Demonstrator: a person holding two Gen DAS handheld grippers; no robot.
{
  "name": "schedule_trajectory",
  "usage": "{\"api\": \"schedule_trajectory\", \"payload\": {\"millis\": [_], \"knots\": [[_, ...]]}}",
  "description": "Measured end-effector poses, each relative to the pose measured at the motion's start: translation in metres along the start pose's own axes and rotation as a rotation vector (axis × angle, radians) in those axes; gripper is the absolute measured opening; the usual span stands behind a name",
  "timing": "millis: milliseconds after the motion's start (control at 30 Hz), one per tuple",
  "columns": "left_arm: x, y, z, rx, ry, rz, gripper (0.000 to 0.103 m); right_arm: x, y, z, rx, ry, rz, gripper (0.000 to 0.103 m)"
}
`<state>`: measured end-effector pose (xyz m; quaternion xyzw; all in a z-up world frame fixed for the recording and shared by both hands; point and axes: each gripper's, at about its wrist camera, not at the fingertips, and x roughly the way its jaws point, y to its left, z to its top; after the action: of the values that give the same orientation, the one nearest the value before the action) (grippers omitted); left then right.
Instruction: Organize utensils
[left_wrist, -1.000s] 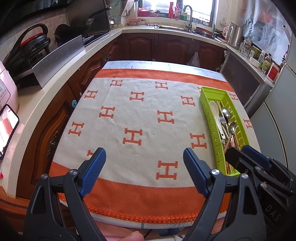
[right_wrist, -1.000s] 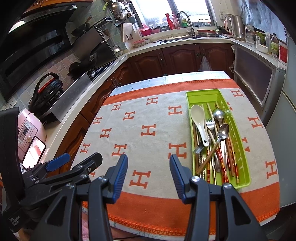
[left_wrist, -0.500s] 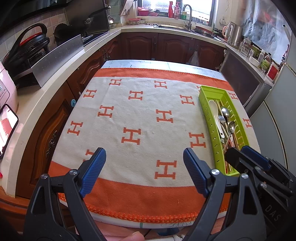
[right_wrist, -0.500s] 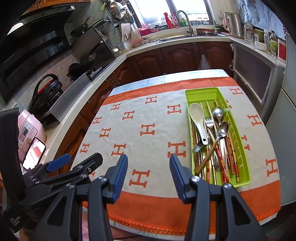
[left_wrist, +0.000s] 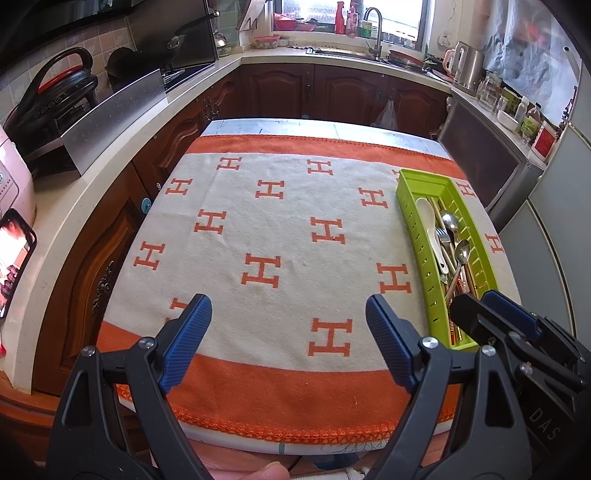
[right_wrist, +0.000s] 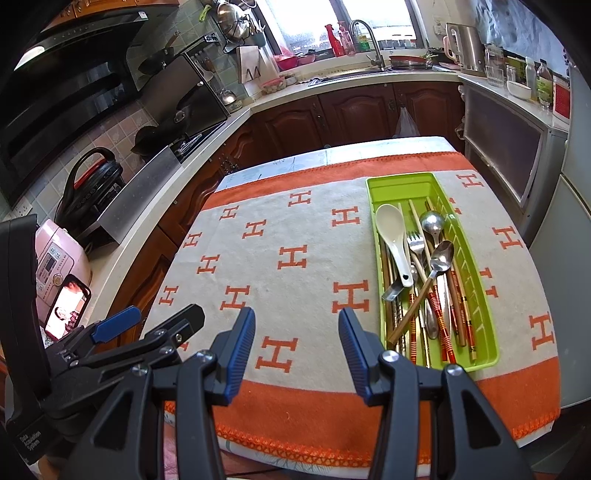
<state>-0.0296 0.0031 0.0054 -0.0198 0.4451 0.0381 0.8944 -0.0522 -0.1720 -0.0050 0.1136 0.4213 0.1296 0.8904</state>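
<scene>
Utensils jumbled in green tray

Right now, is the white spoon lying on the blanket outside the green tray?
No, the white spoon lies inside the green tray with the other utensils.

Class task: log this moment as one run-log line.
left gripper: open, empty | right gripper: open, empty | utensils: in green tray

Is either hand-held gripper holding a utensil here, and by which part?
Nothing is held. The left hand-held gripper and right hand-held gripper are both open over the blanket; all utensils lie in the green tray.
</scene>
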Motion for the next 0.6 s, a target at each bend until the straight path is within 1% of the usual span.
{"api": "schedule_trajectory", "payload": {"millis": [433, 600], "knots": [[0.004, 0.000, -0.001, -0.004, 0.007, -0.006, 0.084, 0.002, 0.001, 0.000, -0.003, 0.004, -0.006, 0.047], [0.008, 0.010, 0.001, -0.011, 0.012, -0.008, 0.084, 0.006, 0.005, -0.001, -0.010, 0.013, -0.012, 0.047]]}}
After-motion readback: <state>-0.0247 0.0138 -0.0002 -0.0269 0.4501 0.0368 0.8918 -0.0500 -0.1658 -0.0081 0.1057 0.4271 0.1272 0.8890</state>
